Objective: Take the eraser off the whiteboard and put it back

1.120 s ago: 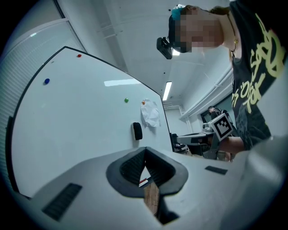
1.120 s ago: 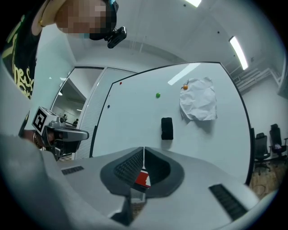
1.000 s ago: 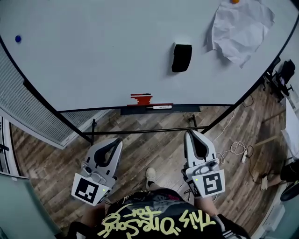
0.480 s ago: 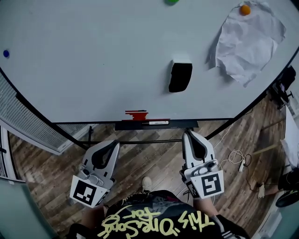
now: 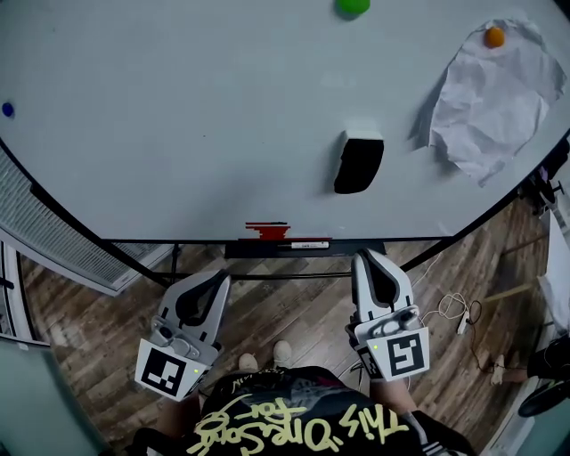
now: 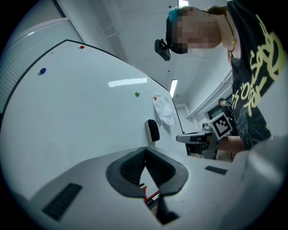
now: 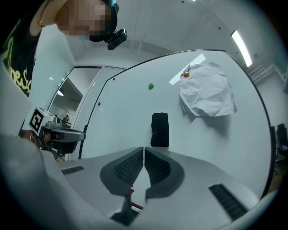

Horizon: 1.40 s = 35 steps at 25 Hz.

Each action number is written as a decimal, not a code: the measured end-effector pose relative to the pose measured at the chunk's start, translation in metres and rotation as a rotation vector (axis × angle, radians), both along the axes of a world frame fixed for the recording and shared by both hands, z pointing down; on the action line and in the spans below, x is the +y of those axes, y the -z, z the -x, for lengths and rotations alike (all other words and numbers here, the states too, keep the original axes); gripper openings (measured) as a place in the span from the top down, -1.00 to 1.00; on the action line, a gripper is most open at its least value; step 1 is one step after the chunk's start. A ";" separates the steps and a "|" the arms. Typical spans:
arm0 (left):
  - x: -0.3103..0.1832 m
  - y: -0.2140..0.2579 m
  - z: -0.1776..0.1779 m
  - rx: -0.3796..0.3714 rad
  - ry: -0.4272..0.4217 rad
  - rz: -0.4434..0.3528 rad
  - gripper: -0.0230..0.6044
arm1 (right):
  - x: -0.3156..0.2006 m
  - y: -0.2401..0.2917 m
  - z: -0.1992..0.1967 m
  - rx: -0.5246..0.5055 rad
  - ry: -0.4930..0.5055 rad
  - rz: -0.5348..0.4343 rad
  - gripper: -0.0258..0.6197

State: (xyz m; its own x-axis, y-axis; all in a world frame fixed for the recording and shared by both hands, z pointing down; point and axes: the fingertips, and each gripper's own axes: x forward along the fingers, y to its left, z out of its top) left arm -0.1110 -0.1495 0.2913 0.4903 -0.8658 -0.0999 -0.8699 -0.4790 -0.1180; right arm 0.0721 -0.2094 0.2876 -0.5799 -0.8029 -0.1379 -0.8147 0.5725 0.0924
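Black block-shaped eraser [image 5: 359, 162] is sitting between neither pair of jaws. The right gripper [image 5: 370, 258] and left gripper [image 5: 216, 278] are both showing jaws pressed together, empty. It is clinging to the white whiteboard [image 5: 178, 116], well ahead of both. Probably light, with a soft face and stiff back, so pinching across its narrow sides is looking safest.

From the head: looks steeply down on the whiteboard [image 5: 178, 134] from well back. From the left gripper [image 5: 211, 278]: faces along the jaws, slantwise across the board from its left side, not close. From the right gripper [image 5: 371, 258]: faces the board more squarely, a little nearer. Shared by all three: eraser [image 5: 358, 165], paper [image 5: 494, 98], green magnet [image 5: 353, 5]. Catches the other gripper at each gripper view's edge.
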 end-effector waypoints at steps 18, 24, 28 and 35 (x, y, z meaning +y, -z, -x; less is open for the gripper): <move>0.000 -0.006 0.029 -0.035 -0.059 -0.022 0.90 | -0.020 0.028 0.010 -0.001 -0.131 -0.040 0.63; 0.003 -0.011 0.042 -0.012 -0.034 -0.031 0.90 | -0.041 0.048 0.011 -0.017 -0.174 -0.074 0.42; 0.006 -0.015 0.047 -0.003 -0.023 -0.020 0.90 | -0.055 0.055 0.011 -0.022 -0.197 -0.070 0.28; 0.012 -0.017 0.063 0.004 0.030 -0.017 0.90 | -0.076 0.059 0.010 -0.004 -0.232 -0.094 0.19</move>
